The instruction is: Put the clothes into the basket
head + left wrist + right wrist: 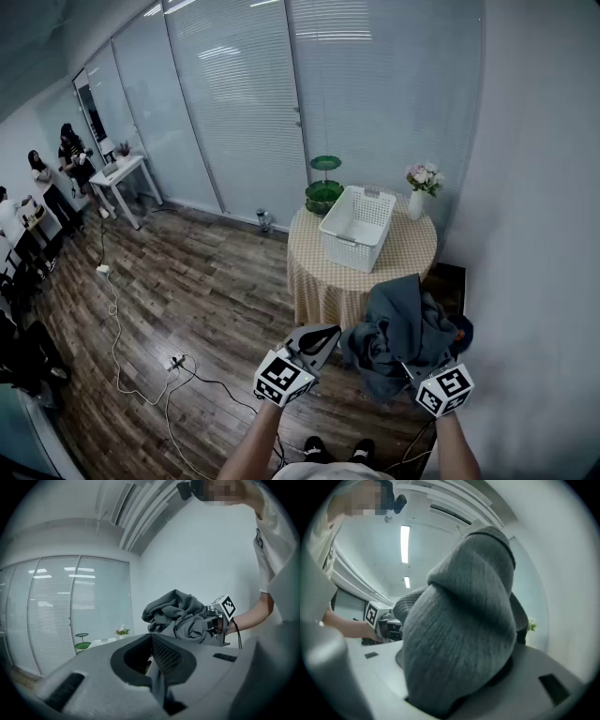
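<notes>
A bundle of grey clothes (398, 330) hangs in front of me, and my right gripper (419, 368) is shut on it from below right. In the right gripper view the grey knit cloth (461, 630) fills the space between the jaws and hides their tips. The white slatted basket (358, 225) stands empty on a round table (323, 281) with a checked cloth, beyond the bundle. My left gripper (317, 339) is just left of the clothes and apart from them. Its jaws (152, 656) meet with nothing between them. The left gripper view shows the clothes (180, 616) to the right.
A vase of flowers (419, 195) and a green tiered stand (324, 187) share the table with the basket. Cables (141, 370) trail over the wood floor at left. Several people stand by a white desk (122, 176) far left. A wall runs close on the right.
</notes>
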`<state>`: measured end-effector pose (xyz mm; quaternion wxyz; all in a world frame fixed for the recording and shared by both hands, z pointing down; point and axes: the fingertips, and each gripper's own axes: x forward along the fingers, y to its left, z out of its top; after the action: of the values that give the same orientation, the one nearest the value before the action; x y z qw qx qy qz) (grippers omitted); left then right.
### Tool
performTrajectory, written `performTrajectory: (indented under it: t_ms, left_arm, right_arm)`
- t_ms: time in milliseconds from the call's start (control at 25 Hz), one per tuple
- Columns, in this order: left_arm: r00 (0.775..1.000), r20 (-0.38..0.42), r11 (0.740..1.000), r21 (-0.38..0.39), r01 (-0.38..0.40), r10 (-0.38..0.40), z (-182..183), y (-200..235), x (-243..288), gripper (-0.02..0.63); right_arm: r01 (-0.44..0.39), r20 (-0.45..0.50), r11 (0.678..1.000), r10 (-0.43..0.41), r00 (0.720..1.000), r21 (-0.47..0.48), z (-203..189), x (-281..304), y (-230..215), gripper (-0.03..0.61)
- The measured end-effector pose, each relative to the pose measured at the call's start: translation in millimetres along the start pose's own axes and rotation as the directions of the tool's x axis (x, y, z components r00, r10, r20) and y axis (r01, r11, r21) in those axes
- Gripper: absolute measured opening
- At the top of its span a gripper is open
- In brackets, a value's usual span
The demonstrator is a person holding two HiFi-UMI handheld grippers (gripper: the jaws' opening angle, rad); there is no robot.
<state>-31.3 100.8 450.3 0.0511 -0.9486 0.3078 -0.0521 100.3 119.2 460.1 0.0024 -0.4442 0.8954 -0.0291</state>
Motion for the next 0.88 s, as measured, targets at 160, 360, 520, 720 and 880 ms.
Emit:
performTrajectory:
  t_ms: [160,360,520,720,880]
  left_arm:
    - [1.0,-0.028,1.0,-0.014,0.001,-0.002,-11,-10,8,0.014]
    - [0.999,-0.042,1.0,-0.018,-0.002,0.001,-15,-16,11,0.013]
    - [0.999,-0.046,1.0,-0.022,-0.012,0.011,-15,-23,14,0.014]
    - [0.998,-0.052,0.999,-0.03,-0.029,0.028,-14,-36,28,0.014]
    - [0.996,-0.07,0.998,-0.033,-0.049,0.047,-24,-33,56,0.013]
  right_arm:
    - [-0.002,-0.016,1.0,0.002,1.0,0.01,-8,-4,2,0.233]
    - [-0.002,-0.023,1.0,0.002,1.0,0.02,-11,-8,3,0.233]
    - [-0.008,-0.006,0.999,0.008,1.0,0.04,-4,-17,1,0.233]
    - [-0.016,-0.007,0.998,0.016,1.0,0.054,-5,-28,-9,0.235]
    - [0.005,-0.023,0.999,-0.004,1.0,0.043,-15,-19,-35,0.233]
